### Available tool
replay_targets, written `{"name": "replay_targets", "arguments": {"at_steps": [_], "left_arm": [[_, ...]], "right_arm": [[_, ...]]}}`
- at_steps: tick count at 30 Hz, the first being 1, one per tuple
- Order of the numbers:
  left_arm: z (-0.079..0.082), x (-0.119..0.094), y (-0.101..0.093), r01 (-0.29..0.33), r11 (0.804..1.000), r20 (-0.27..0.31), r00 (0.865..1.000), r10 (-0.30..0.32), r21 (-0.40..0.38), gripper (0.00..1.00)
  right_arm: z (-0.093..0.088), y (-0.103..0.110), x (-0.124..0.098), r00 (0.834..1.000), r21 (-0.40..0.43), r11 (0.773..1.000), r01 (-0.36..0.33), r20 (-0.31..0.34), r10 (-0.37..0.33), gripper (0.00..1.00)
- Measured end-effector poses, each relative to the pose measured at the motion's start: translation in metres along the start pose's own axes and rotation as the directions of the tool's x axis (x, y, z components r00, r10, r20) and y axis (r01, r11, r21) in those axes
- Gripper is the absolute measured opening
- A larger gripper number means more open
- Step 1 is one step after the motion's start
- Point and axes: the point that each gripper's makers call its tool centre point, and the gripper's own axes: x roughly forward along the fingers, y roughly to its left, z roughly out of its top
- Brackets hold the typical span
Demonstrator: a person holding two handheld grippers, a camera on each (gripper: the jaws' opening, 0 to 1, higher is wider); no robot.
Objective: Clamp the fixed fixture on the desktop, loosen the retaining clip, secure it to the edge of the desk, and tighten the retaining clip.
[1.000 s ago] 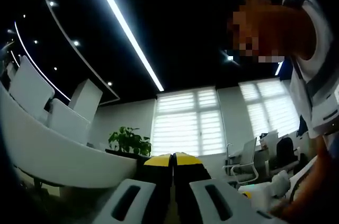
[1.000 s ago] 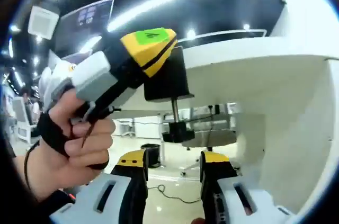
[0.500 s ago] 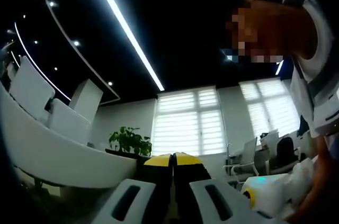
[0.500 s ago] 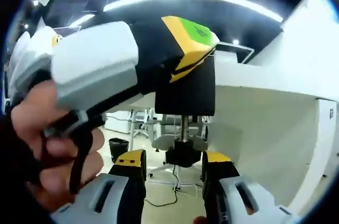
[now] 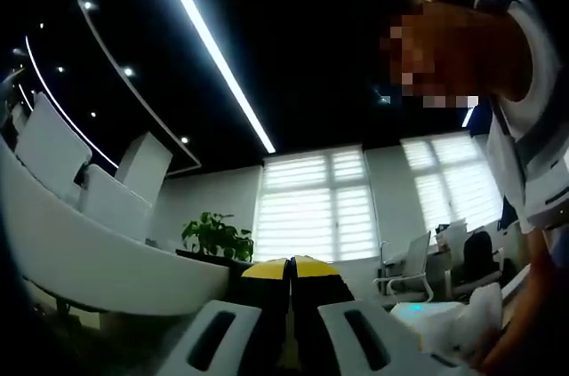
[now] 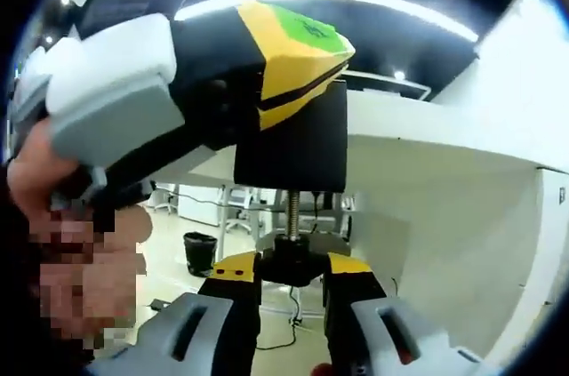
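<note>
A black clamp fixture point(image 6: 289, 145) hangs at the white desk's edge point(image 6: 427, 140), with a threaded screw point(image 6: 292, 212) running down to a black knob point(image 6: 292, 260). My left gripper point(image 6: 307, 56), yellow-tipped with a green sticker, comes in from the left and sits shut at the fixture's top. In the left gripper view its jaws point(image 5: 289, 262) are pressed together, pointing up past the desk point(image 5: 89, 260) at the ceiling. My right gripper point(image 6: 292, 268) is below the fixture, and its two jaws close against the knob's sides.
The person point(image 5: 524, 127) leans in at the right, with a hand point(image 5: 507, 340) low by a white gripper body. A potted plant point(image 5: 218, 236) and office chairs point(image 5: 413, 269) stand by the windows. A bin point(image 6: 197, 247) and a cable lie on the floor under the desk.
My right gripper has come up to the knob and its jaws have narrowed onto it. The left gripper view holds steady, with the hand at lower right shifting a little.
</note>
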Motion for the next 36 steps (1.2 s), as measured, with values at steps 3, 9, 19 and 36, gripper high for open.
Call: {"name": "replay_targets", "arguments": {"at_steps": [3,9,19,36], "left_arm": [[0.000,0.000,0.000,0.000,1.000,-0.001,1.000,0.000,0.001,0.02],[0.000,0.000,0.000,0.006,1.000,0.001,1.000,-0.006,-0.012,0.02],[0.000,0.000,0.000,0.012,1.000,0.003,1.000,-0.012,-0.014,0.02],[0.000,0.000,0.000,0.013,1.000,-0.001,1.000,-0.013,-0.012,0.02]], "right_arm": [[0.001,0.002,0.000,0.995,0.048,0.994,-0.094,0.026,0.093,0.26],[0.002,0.008,0.001,0.957,0.085,0.954,-0.289,0.065,0.284,0.26],[-0.002,0.013,0.002,0.859,0.141,0.848,-0.511,0.103,0.501,0.26],[-0.004,0.014,-0.010,0.913,0.164,0.898,-0.409,0.072,0.402,0.30]]}}
